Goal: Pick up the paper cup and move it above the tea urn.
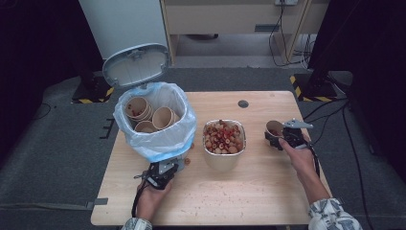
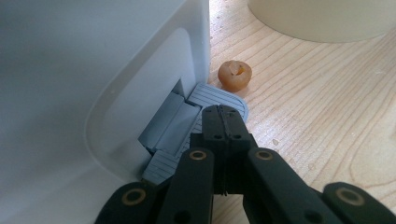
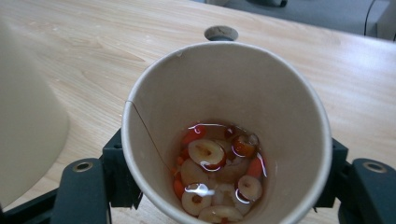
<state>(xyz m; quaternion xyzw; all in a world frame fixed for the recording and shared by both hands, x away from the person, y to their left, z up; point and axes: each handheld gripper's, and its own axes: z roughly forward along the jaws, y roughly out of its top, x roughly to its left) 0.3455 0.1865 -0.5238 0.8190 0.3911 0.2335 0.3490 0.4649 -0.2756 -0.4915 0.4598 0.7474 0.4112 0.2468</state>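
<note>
Gripping paper cup (image 3: 226, 135), right fingers (image 3: 322, 186) clamped

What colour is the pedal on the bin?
The pedal is light grey with ribbed lines, clearest in the left gripper view.

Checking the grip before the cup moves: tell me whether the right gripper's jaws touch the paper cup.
Touching. In the right gripper view the right gripper has a black jaw pressed against each side of the paper cup, with no gap visible.
</note>
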